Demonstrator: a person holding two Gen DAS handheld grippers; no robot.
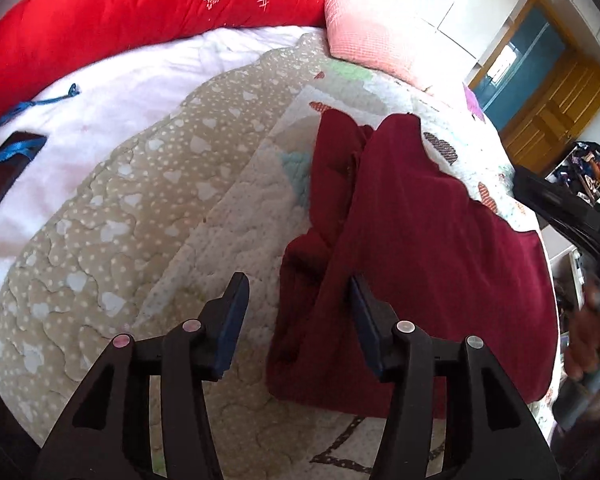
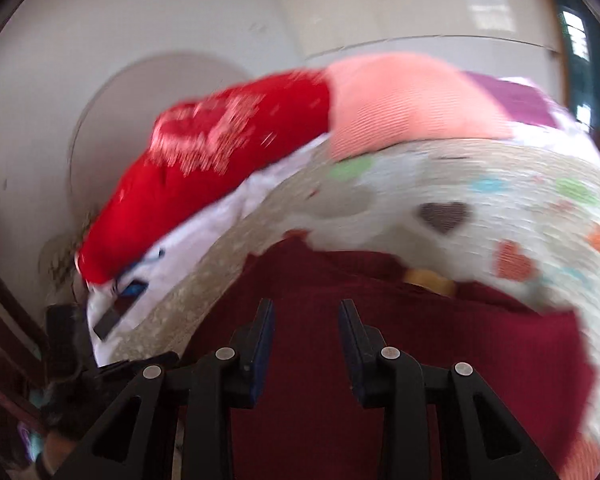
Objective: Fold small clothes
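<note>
Daylight was bright, overexposing the white sheet (image 1: 112, 92). The right wrist view was motion-blurred. Fisheye edges curved darkly.

Ahead of the left gripper's (image 1: 298, 312) black jaws with dark blue pads lies a plain dark maroon garment (image 1: 420, 240). It rests on a cream quilt (image 1: 236, 232) scattered with brown, orange, green and teal hearts; left of the jaws the quilt has a beige border (image 1: 100, 216) with white dots and pale hearts. Farther beyond are a white sheet (image 1: 120, 92), a bright red duvet (image 1: 140, 4) with a white-pink floral print, and a pink checked pillow (image 1: 364, 28). A blue ribbon (image 1: 32, 104) lies far left.
</note>
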